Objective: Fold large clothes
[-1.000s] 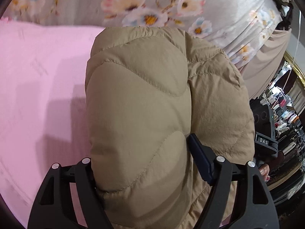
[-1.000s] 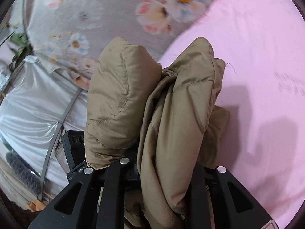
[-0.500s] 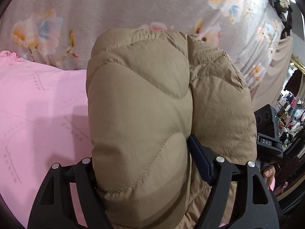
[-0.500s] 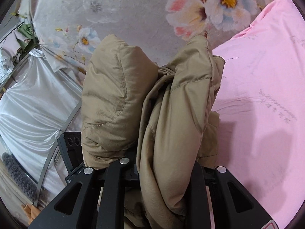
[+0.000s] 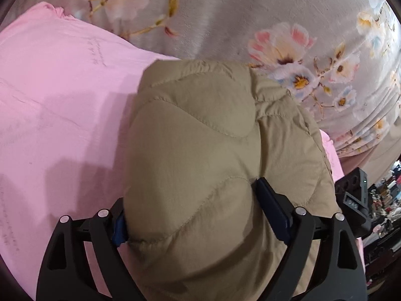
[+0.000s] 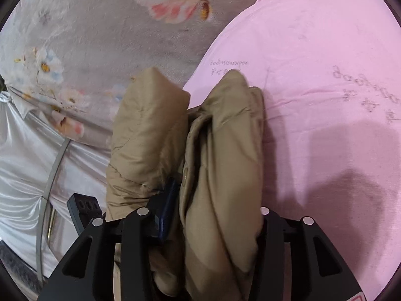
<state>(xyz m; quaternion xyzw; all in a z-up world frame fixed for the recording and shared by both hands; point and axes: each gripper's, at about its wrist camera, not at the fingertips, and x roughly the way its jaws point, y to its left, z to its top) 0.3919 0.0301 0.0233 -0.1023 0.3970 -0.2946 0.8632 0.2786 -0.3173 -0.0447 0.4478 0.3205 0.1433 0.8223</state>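
A tan quilted puffer jacket is bunched thick between the fingers of my left gripper, which is shut on it. In the right wrist view my right gripper is shut on another folded bunch of the same jacket, with a puffy part bulging to the left of the left finger. Both grippers hold the jacket above a pink sheet that also shows in the right wrist view. The jacket hides the fingertips.
A grey floral blanket lies beyond the pink sheet, also in the right wrist view. Silvery satin fabric hangs at the left. A black device and room clutter sit at the far right.
Both grippers moved with the jacket; the view has tilted down, so the pink sheet fills more of both views and the jacket sits lower over it. The grips are unchanged.
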